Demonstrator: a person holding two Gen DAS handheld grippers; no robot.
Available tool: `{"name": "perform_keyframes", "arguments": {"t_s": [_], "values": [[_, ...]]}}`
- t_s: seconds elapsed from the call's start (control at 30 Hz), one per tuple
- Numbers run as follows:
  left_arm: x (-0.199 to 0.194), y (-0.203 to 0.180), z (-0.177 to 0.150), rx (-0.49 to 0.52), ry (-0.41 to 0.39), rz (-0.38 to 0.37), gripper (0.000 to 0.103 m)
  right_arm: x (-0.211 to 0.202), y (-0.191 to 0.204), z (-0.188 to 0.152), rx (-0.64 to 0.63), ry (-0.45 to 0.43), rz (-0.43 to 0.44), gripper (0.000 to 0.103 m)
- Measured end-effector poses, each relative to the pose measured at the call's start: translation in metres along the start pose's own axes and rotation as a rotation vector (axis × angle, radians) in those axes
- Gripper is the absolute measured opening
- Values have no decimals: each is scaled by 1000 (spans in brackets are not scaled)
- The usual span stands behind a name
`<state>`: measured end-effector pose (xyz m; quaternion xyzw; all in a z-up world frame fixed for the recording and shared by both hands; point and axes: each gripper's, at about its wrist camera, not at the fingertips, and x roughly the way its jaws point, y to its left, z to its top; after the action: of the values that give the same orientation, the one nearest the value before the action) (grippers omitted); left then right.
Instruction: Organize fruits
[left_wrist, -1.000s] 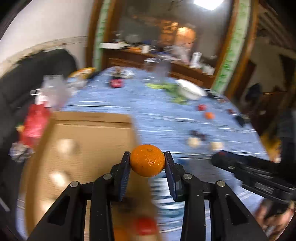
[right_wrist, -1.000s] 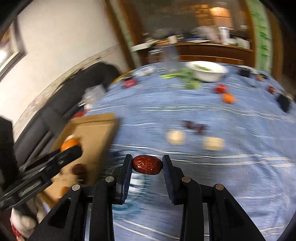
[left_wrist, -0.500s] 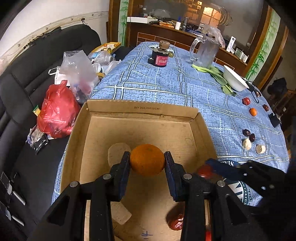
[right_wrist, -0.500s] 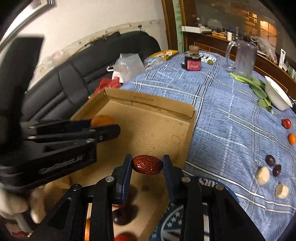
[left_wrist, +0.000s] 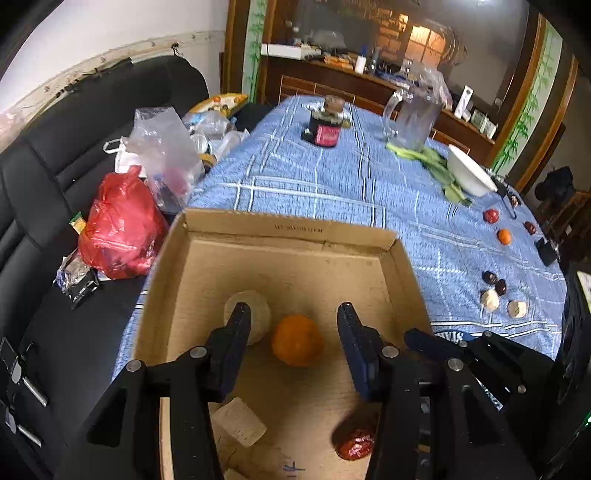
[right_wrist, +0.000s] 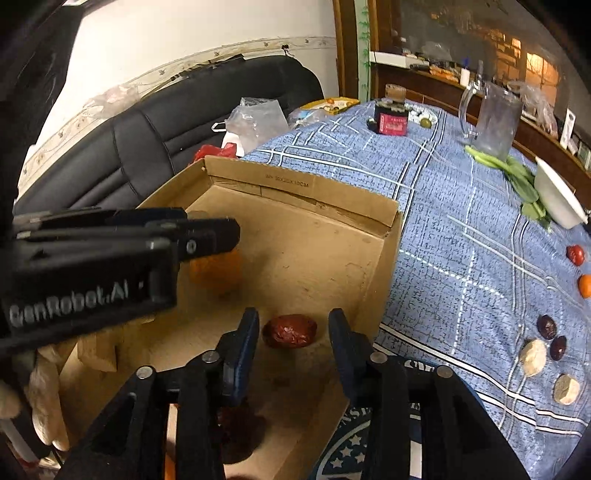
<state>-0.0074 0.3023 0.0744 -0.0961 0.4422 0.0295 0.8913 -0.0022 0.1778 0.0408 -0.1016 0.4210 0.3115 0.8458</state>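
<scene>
a: nearest first, what are the tools doing?

b: the left gripper (left_wrist: 293, 334) has its jaws spread wide, touching nothing. the orange (left_wrist: 297, 339) sits between them with clear gaps either side, over the floor of the cardboard box (left_wrist: 288, 230).

a: and the other one?

b: the right gripper (right_wrist: 293, 334) is spread just as wide, holding nothing. the red date (right_wrist: 290, 330) lies in the gap between its fingers, inside the box near the right wall; whether it rests on the cardboard i cannot tell.

a: anything else in the box?

b: a pale round piece (left_wrist: 255, 314) just left of the orange, a pale block (left_wrist: 240, 424) nearer the camera.

a: farther out?

b: on the blue cloth (left_wrist: 332, 184), more dates (right_wrist: 546, 326), pale slices (right_wrist: 532, 352) and a small orange (left_wrist: 504, 236) lie loose, well apart from the box, with a white bowl (left_wrist: 469, 173) and a glass jug (left_wrist: 417, 118) beyond.
</scene>
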Motion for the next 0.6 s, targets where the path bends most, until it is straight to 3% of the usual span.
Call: {"name": "perform_keyframes", "arguments": {"t_s": [0.2,0.3,0.4,0.47,0.6], "values": [[-50,-4,-11,-1,-119,-7,59,-39,-1,-9,11,-72,-5,58],[-79,-12,-24,-4,-188,-19,67,-66,-13,-20,75,-120,-9,67],[-105,-22,-40,-6,-253,-21,69,-94,-30,-36,158,-163,-6,68],[-123,-34,-52,-5,-308,8,72,-111,-40,-49,214,-189,-13,68],[-162,-67,-84,12,-465,99,92,-142,-61,-81,326,-234,-27,72]]}}
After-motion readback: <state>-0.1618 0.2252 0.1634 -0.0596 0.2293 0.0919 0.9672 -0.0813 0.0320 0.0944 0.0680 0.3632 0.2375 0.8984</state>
